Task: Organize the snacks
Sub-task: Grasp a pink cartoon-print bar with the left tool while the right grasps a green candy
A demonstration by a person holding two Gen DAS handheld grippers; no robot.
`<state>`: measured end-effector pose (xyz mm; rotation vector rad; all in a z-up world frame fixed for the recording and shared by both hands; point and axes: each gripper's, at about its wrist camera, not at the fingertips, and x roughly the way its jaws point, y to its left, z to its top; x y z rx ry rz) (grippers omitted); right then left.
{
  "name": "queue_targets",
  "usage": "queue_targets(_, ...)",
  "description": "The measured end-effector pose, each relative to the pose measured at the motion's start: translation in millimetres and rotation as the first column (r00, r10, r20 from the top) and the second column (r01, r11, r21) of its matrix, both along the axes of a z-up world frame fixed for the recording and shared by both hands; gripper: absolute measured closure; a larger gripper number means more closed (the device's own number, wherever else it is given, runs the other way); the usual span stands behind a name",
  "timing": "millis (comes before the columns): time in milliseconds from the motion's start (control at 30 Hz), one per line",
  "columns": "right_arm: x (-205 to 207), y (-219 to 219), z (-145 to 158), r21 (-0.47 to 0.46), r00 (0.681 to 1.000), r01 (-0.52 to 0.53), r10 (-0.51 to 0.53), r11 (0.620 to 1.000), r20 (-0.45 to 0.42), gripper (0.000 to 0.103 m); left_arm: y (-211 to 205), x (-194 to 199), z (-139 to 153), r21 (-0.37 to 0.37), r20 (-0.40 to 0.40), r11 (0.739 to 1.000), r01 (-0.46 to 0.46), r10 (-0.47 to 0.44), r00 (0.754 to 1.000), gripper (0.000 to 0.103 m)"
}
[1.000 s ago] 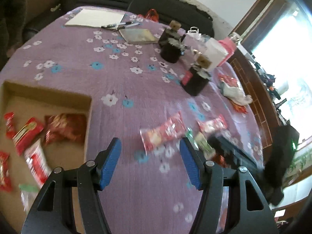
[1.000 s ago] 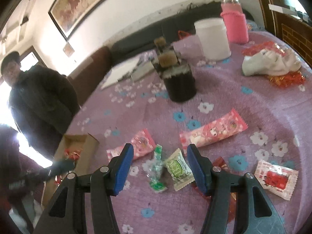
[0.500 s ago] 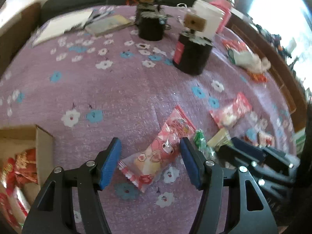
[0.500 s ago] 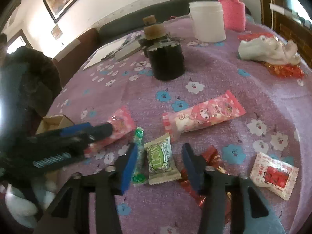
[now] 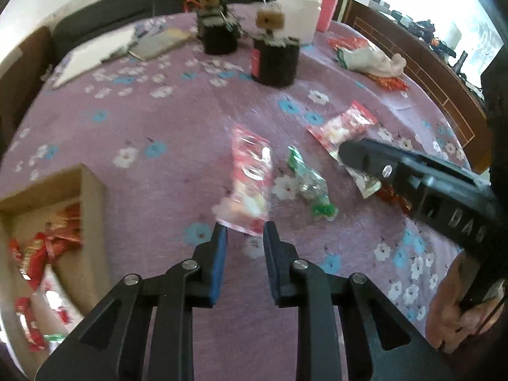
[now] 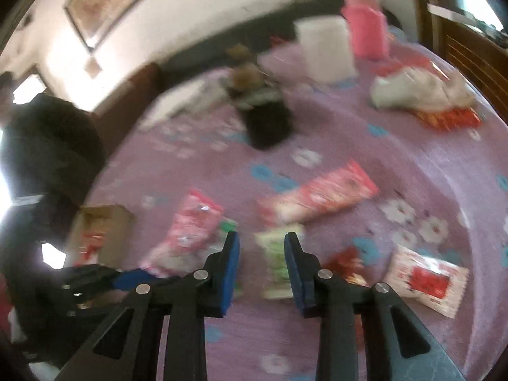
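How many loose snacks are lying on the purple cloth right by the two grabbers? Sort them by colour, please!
Pink packets: 2
Green-wrapped snacks: 2
Red foil candy: 1
White packet with red label: 1
Total: 6

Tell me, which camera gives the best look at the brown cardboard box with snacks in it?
The left wrist view: the open brown cardboard box sits sharp at lower left, with red wrappers visible inside. The right wrist view shows only a small, blurred corner of the box, partly hidden behind the left tongs.
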<state>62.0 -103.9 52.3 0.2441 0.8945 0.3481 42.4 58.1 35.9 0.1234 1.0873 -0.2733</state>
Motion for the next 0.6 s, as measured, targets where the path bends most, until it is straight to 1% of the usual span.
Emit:
queue_targets(67, 0, 12, -2, -0.022, 0.999, -0.033, 0.033, 0.999, 0.008, 0.071, 4, 2, 5, 0.039, 0.034, 0.999, -0.01, 0.009, 0.999, 0.083)
queue_targets(100, 1, 18, -5, -0.038, 0.999, -0.039, 0.039, 0.999, 0.002, 0.071, 7, 5, 5, 0.047, 0.042, 0.999, -0.021, 0.019, 0.999, 0.083)
queue_targets(167, 4, 25, -12, -0.056, 0.999, -0.052, 0.051, 0.997, -0.016, 0.071, 10, 10, 5, 0.038, 0.043, 0.998, -0.043, 0.041, 0.998, 0.082)
queue_targets(233, 6, 28, -18, -0.08, 0.998, -0.058, 0.056, 0.995, -0.03, 0.071, 8, 17, 1, 0.036, 0.042, 0.998, -0.053, 0.051, 0.998, 0.077)
queue_targets(300, 13, 31, -26, -0.087, 0.997, -0.059, 0.055, 0.994, -0.05, 0.071, 1, 24, -5, 0.045, 0.043, 0.998, -0.049, 0.047, 0.998, 0.063)
queue_targets(367, 15, 30, -33, -0.075, 0.995, -0.063, 0.057, 0.995, -0.077, 0.071, -4, 28, -8, 0.042, 0.047, 0.998, -0.052, 0.05, 0.998, 0.059)
queue_targets(400, 15, 29, -32, -0.08, 0.996, -0.056, 0.05, 0.995, -0.073, 0.077, -7, 30, -9, 0.04, 0.051, 0.998, -0.052, 0.05, 0.997, 0.058)
queue_targets(433, 15, 28, -33, -0.084, 0.995, -0.053, 0.046, 0.995, -0.084, 0.08, -10, 32, -11, 0.048, 0.056, 0.998, -0.051, 0.049, 0.997, 0.057)
queue_targets(533, 16, 20, -33, -0.068, 0.994, -0.026, 0.019, 0.997, -0.105, 0.082, -21, 37, -18, 0.088, 0.056, 0.996, -0.031, 0.026, 0.998, 0.057)
queue_targets(600, 14, 16, -30, -0.074, 0.995, -0.006, -0.001, 0.997, -0.099, 0.082, -26, 40, -23, 0.112, 0.046, 0.993, -0.027, 0.022, 0.999, 0.057)
